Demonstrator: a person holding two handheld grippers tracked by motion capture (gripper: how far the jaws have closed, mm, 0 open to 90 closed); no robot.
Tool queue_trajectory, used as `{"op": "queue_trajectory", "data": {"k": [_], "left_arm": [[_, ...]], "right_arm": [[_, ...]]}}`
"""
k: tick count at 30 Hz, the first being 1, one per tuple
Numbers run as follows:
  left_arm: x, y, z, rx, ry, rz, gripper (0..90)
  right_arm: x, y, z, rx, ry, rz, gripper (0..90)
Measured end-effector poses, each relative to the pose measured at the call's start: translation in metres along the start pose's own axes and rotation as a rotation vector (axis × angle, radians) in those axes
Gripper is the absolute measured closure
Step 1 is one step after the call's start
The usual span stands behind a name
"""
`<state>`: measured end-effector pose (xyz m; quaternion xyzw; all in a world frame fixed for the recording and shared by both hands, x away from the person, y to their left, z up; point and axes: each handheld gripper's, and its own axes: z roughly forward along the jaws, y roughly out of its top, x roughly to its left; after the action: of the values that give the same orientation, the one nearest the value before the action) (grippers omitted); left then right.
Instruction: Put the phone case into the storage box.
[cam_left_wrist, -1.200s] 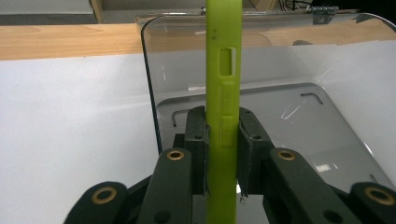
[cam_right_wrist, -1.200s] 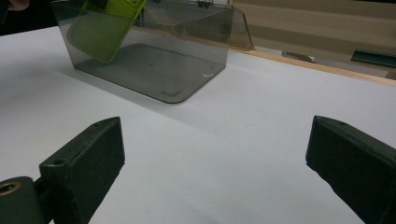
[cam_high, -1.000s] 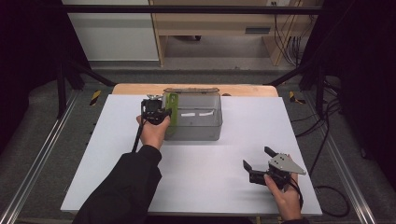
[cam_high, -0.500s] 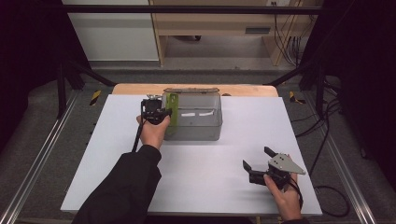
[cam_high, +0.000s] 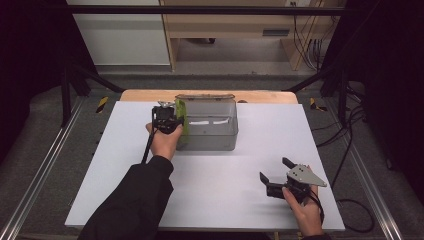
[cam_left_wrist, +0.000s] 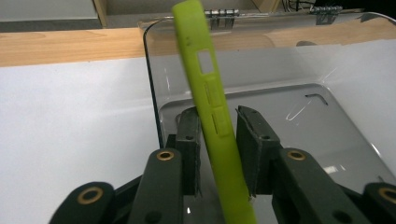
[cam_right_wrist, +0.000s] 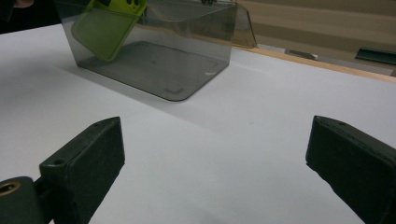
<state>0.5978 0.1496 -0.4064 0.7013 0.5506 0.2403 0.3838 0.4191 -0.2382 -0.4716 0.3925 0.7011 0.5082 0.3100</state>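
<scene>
In the high view the left gripper (cam_high: 169, 119) poises a green phone case (cam_high: 180, 120) over the clear box (cam_high: 210, 131) for dropping in; its own view shows jaws just easing apart around it, while the right gripper (cam_right_wrist: 215, 172) idles wide open.

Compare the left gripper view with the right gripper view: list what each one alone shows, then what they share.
Left gripper view alone: the left tool, its jaws just been opening around the green phone case, and the case's side button cutouts.

Right gripper view alone: the right tool with wide-open jaws over bare table, and the case's flat back leaning inside the box.

Shared: the green phone case, the clear smoky plastic box, the white table.
</scene>
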Motion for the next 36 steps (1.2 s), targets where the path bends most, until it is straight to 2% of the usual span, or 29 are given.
{"op": "queue_trajectory", "data": {"k": [9,20,27,33,36], "left_arm": [[-0.002,0.000,0.000,-0.017,0.015,0.025,67.6],[0.000,0.000,0.000,-0.035,0.022,0.017,65.6],[0.000,0.001,-0.002,-0.061,-0.007,0.010,65.3],[-0.005,0.002,-0.007,-0.100,-0.018,0.069,63.0],[-0.007,0.002,-0.010,-0.120,-0.033,0.081,59.9]], "right_arm": [[0.000,0.000,0.000,0.001,0.005,-0.002,4.6],[0.001,0.000,0.001,0.005,0.009,-0.002,4.6],[0.001,0.000,0.001,0.005,0.010,-0.002,4.6],[0.001,0.000,0.001,0.005,0.011,-0.003,4.6],[0.001,0.000,0.001,0.005,0.011,-0.002,4.6]]}}
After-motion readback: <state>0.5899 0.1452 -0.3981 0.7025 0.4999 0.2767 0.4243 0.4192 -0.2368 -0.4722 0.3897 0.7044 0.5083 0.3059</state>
